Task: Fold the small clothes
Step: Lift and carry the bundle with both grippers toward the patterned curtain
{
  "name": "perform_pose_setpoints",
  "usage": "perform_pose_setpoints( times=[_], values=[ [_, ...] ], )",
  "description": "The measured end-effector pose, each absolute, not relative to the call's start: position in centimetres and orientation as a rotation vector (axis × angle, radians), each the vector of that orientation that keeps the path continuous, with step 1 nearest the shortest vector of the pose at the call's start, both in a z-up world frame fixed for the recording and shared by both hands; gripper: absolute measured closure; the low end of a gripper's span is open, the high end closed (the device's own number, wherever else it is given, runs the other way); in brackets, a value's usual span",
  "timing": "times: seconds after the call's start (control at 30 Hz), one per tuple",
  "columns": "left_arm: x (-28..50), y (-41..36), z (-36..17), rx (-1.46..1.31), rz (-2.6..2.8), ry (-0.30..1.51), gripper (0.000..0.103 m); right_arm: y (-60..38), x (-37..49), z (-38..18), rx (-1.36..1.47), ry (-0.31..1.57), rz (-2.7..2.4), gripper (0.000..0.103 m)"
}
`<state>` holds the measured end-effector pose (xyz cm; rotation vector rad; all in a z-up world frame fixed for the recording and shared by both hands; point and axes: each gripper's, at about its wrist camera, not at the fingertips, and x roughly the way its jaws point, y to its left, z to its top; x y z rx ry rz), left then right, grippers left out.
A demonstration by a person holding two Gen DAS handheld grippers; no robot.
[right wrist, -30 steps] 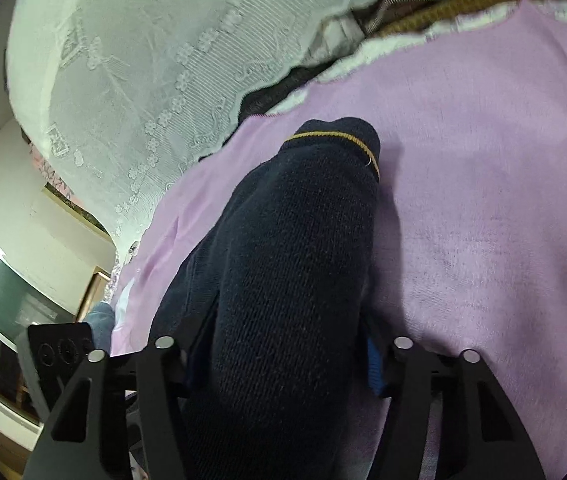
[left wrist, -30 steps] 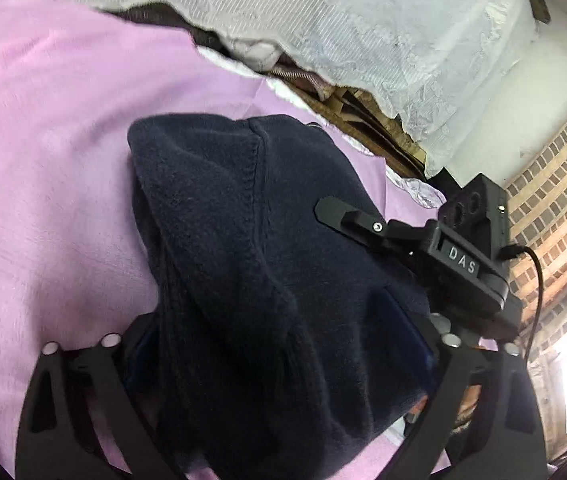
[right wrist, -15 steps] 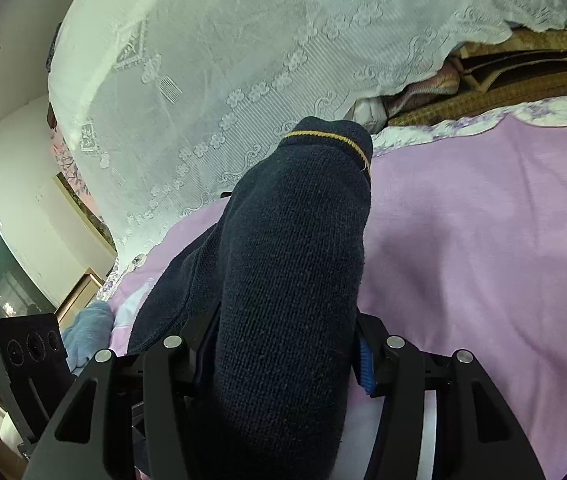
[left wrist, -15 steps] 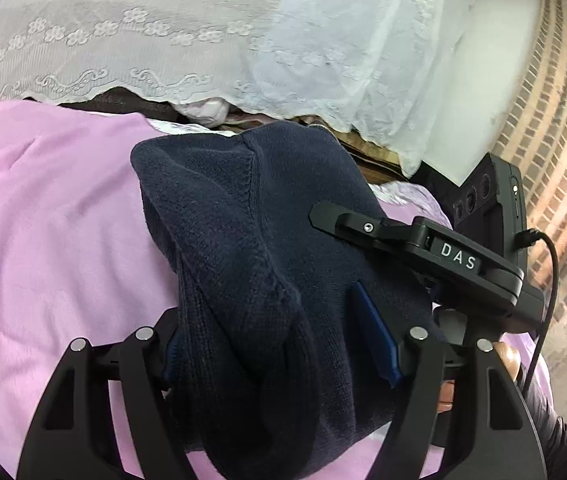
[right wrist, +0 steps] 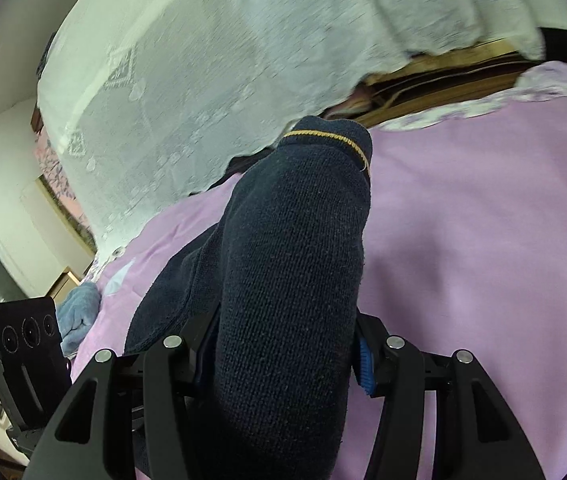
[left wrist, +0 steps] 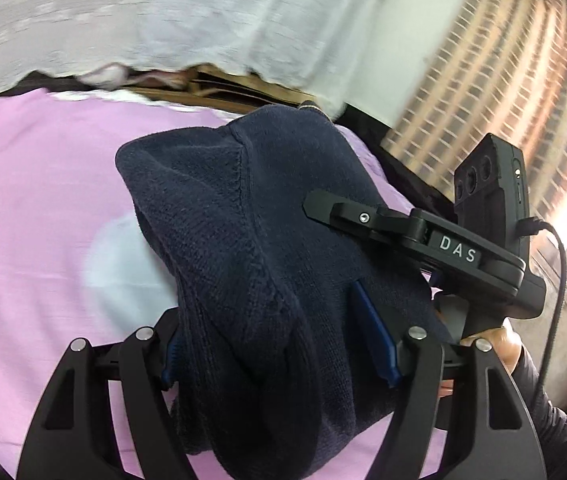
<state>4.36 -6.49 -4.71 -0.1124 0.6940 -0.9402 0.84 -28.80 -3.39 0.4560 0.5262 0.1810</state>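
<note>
The blue-padded fingers (left wrist: 375,344) of the left gripper (left wrist: 271,348) have just been closing and now pinch a thick bunch of the navy knitted garment (left wrist: 243,220), with cloth bulging over and under the pads. The right gripper (right wrist: 283,352) clamps another roll of the same garment, its one visible pad (right wrist: 363,364) pressed against the knit (the opposite pad is buried in cloth). A cuff with a thin mustard stripe (right wrist: 323,136) pokes forward beyond the right fingers. The garment is held up between the two grippers over the pink sheet (left wrist: 43,200) of the bed; whether its lower edge touches the sheet cannot be told.

The main risk appears to be the grip itself: both sets of fingers hold wads, not single edges, so a layer could slide out as the cloth is spread, and the garment would land crumpled. A wad also hides which edge is which, so the fold may come out skewed, with the striped cuff tucked under or sticking out. The heavy knit sags between the hands, and a quick swing might pull it unevenly or drag the pink sheet into wrinkles. The white lace cover (right wrist: 243,60) hangs near behind the bed and could snag a finger if the hands reach too far
</note>
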Motion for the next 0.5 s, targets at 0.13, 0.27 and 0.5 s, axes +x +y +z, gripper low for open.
perform_pose_setpoints(
  times=[0.13,0.27,0.5],
  values=[
    [2.7,-12.1,-3.4,-0.065,-1.005,0.682,0.034,-34.2,-3.1,-2.4,0.458,0.46,0.097,0.048],
    [1.4,-18.6,-1.8,-0.007,-1.067,0.652,0.033,-39.9,-5.8,-1.5,0.495,0.392,0.028,0.048],
    [0.2,-30.8,-0.3,0.07,-1.188,0.636,0.033,-51.1,-10.1,-0.8,0.521,0.302,-0.137,0.048]
  ],
)
